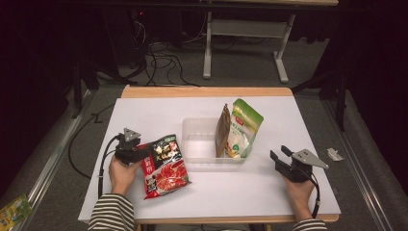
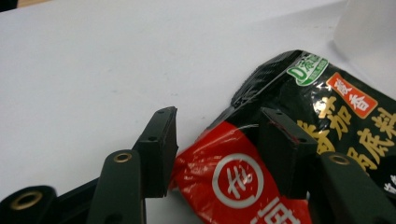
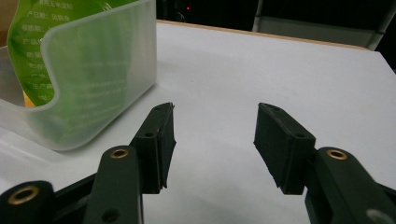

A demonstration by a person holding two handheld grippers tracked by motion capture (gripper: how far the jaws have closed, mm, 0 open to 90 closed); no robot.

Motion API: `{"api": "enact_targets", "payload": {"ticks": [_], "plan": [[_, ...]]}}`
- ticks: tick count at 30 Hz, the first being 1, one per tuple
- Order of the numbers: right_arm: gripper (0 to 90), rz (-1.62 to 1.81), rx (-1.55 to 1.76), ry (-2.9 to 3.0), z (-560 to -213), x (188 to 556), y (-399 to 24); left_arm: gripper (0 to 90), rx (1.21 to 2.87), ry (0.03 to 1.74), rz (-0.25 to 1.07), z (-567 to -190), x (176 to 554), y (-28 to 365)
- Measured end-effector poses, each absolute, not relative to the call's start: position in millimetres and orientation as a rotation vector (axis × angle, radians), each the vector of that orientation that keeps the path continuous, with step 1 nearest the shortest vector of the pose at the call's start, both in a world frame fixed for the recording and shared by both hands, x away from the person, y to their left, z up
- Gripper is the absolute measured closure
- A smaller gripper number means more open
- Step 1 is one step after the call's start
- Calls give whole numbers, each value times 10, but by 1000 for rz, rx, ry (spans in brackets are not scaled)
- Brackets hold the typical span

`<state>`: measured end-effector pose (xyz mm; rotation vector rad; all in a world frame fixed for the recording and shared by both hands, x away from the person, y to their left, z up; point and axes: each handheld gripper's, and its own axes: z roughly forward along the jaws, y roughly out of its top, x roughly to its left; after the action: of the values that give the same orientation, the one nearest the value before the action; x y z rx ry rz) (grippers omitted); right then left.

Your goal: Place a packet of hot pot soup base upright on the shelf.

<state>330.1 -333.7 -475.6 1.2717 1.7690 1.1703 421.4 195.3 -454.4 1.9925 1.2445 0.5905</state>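
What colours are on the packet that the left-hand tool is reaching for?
The packet is mostly black and red, with yellow lettering and a small green logo; the left gripper view shows it best.

The red-and-black sachet [image 2: 299, 154] is gleaming as glossy, crinkled plastic film; the bin [image 3: 100, 70] is showing frosted translucent plastic; the table [image 3: 261, 70] is looking matt white, wood-edged.

i see a red-and-black sauce packet [image 1: 164, 166] lying flat on the white table, just left of the clear plastic bin [image 1: 202, 156]. inside the bin's right end a brown pouch [image 1: 222, 131] and a green-and-white pouch [image 1: 243, 128] stand upright, side by side.
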Motion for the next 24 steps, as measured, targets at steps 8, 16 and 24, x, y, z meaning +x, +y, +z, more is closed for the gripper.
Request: {"api": "enact_targets", "payload": {"ticks": [8, 16, 24], "plan": [[477, 1168, 1269, 1773, -4756, 3304, -3334, 469, 2050, 1253, 521, -4659, 4299, 1966], [476, 1168, 1273, 1773, -4756, 3302, -3335, 519, 2087, 1236, 496, -4678, 4298, 1983], [473, 1170, 1269, 1771, -4757, 3300, -3335, 609, 2127, 1222, 505, -4662, 4240, 2010]]}}
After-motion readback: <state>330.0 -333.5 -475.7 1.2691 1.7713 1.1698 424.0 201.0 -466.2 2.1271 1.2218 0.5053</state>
